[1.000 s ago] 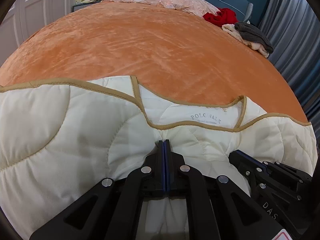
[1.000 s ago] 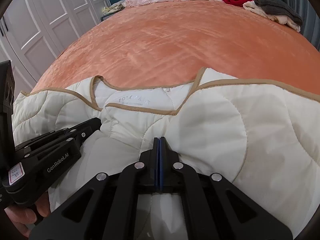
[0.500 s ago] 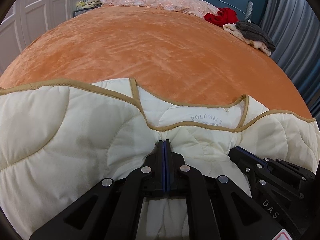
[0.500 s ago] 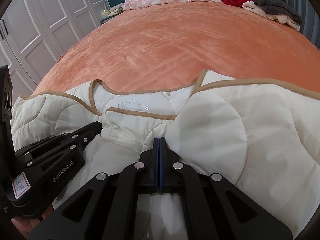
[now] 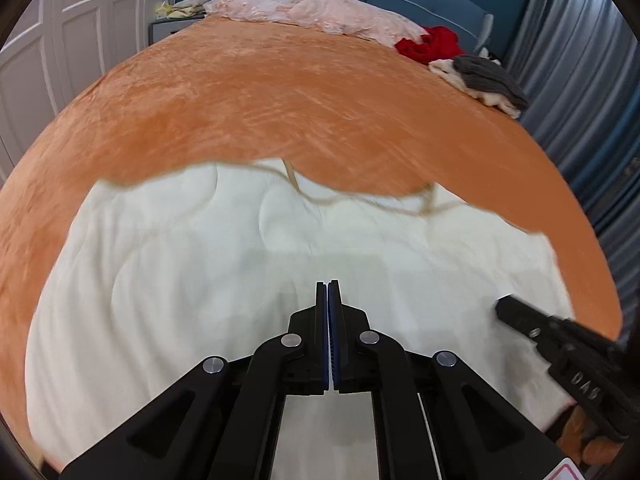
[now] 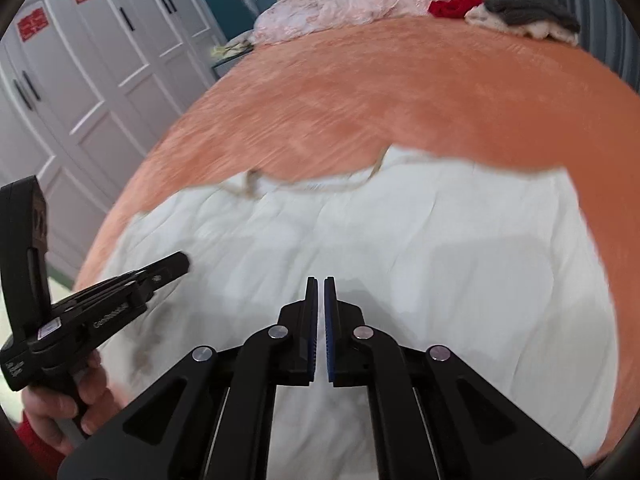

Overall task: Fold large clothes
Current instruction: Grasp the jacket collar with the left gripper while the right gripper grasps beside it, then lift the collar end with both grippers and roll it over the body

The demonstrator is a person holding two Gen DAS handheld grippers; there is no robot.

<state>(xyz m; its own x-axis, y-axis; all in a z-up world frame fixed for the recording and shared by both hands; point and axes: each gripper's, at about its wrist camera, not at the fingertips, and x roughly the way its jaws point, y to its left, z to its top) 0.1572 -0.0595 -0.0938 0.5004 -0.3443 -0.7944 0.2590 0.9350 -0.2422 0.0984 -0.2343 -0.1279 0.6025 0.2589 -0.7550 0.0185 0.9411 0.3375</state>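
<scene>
Even, soft indoor light filled both views, without glare. Motion blur smeared the cream jacket (image 5: 280,280) and orange bed cover (image 5: 280,112), while each tool stayed sharp. Fisheye distortion bowed the bed; dark vignettes ringed the corners.

On the black plastic body of the right gripper (image 5: 505,307), seen at the edge of my left wrist view, I can read the raised letters "DAS". In my right wrist view the white panelled wardrobe doors (image 6: 100,60) carry red paper double-happiness signs (image 6: 33,24) near their tops. The black left gripper (image 6: 182,261) has pale lettering along its side and a small white sticker, both too blurred for me to read.
</scene>
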